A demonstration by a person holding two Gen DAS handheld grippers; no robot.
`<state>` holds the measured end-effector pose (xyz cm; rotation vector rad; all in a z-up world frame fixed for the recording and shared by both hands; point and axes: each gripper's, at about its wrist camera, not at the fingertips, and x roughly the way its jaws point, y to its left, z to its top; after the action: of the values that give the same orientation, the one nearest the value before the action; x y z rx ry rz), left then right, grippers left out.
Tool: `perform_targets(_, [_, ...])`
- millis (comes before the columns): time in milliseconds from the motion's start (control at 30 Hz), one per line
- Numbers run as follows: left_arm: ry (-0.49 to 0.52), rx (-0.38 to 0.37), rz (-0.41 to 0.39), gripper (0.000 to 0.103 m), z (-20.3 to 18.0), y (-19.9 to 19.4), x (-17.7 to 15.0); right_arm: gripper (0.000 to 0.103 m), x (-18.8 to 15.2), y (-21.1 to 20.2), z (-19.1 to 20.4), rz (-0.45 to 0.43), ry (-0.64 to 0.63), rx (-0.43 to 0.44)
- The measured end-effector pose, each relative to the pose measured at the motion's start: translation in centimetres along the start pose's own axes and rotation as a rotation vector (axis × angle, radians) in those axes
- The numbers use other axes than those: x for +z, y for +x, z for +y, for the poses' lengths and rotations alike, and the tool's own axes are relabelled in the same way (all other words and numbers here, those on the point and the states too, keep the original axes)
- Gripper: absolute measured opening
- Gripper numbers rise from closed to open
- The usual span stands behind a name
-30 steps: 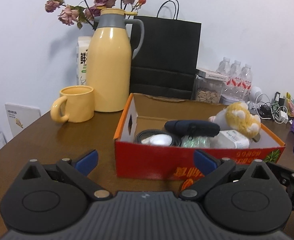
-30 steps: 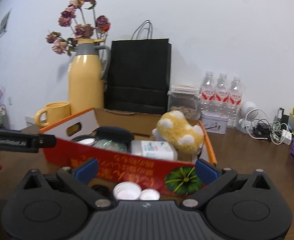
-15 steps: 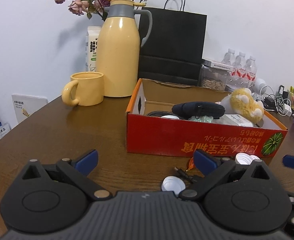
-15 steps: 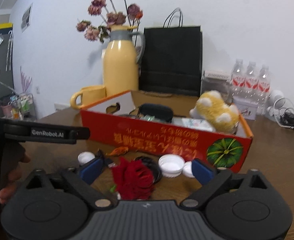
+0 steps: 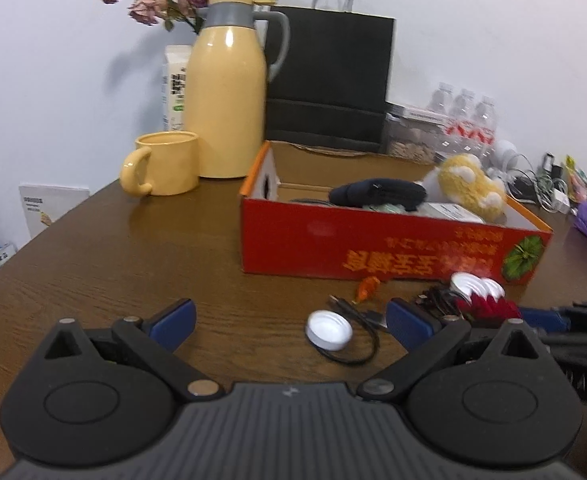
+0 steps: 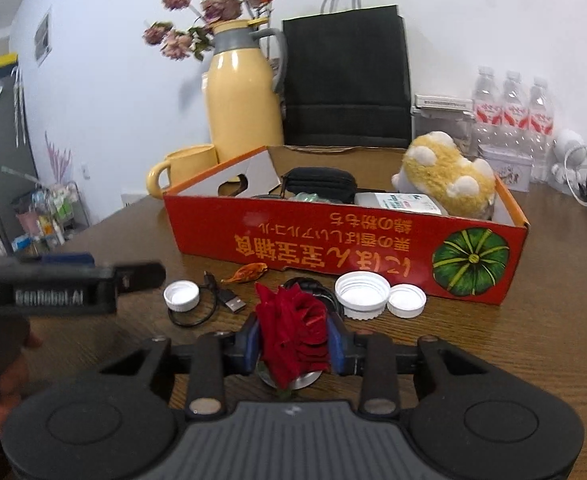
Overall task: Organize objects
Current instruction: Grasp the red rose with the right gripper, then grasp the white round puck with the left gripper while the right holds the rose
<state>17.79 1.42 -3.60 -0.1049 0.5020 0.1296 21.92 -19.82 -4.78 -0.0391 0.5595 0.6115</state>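
My right gripper (image 6: 293, 338) has just been closing, and its blue pads now clench a red rose (image 6: 293, 330) between them — the bloom sits just above the wooden table (image 6: 533, 340), in front of the red cardboard box (image 6: 333, 240). My left gripper (image 5: 289, 320) hangs with its jaws spread wide, nothing between them. Ahead of it a white bottle cap (image 5: 328, 330) lies on a black USB cable (image 5: 357, 316); two more caps (image 6: 379, 296) rest against the box.
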Motion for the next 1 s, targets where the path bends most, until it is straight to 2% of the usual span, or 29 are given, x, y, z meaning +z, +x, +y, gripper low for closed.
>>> perform_targets(233, [0.096,-0.065,0.022,0.103,-2.6,-0.4,-1.0,0.031,0.1,-0.7,-1.6,-0.021,0.095,0.024])
perform_targets(500, [0.259,-0.145,0.028,0.101,-6.4,-0.9,-2.2,0.031,0.0,-1.5,-2.4,-0.051,0.134,0.056])
perform_targets(667, [0.340,-0.182,0.033,0.085,-8.7,-0.7,-2.9,0.031,0.0,-1.7,-2.1,-0.057,0.132,0.074])
perform_targets(867, [0.406,-0.205,0.023,0.077,-10.4,-0.1,-3.0,0.031,-0.2,-1.9,-1.8,-0.057,0.116,0.103])
perform_targets(933, [0.420,-0.214,0.021,0.071,-10.8,0.2,-3.0,0.031,-0.2,-2.0,-1.6,-0.057,0.110,0.108])
perform_targets(1000, [0.427,-0.232,0.024,0.056,-11.1,0.4,-2.9,0.031,-0.2,-2.0,-1.6,-0.058,0.108,0.113])
